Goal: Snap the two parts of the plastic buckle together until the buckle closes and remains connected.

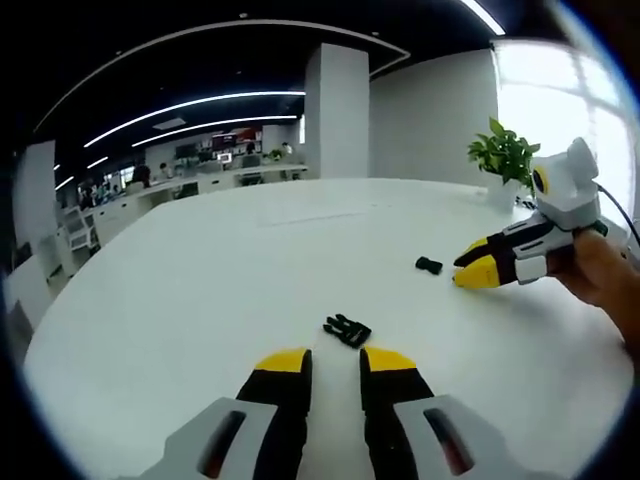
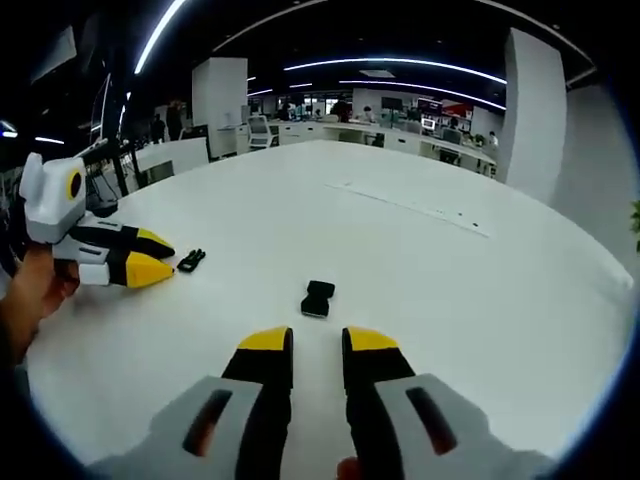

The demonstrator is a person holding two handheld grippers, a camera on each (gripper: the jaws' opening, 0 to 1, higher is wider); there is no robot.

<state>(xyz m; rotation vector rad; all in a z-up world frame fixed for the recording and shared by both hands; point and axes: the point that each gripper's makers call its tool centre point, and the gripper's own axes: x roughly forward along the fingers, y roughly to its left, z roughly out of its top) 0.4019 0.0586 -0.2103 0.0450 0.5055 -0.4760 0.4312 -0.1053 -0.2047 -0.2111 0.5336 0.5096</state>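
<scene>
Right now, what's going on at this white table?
A person holds a yellow-tipped gripper in each hand over the white table. The left gripper points at the pronged black plastic buckle piece, the right gripper at the black plastic socket piece. Both pieces lie loose and apart on the table. Both grippers' jaws stand slightly apart, holding nothing. Nothing is snapped together yet.

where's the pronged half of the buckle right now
The pronged buckle half lies on the white table just ahead of the left claw, untouched. In the right gripper view it sits at left, beside that claw's yellow tips.
</scene>
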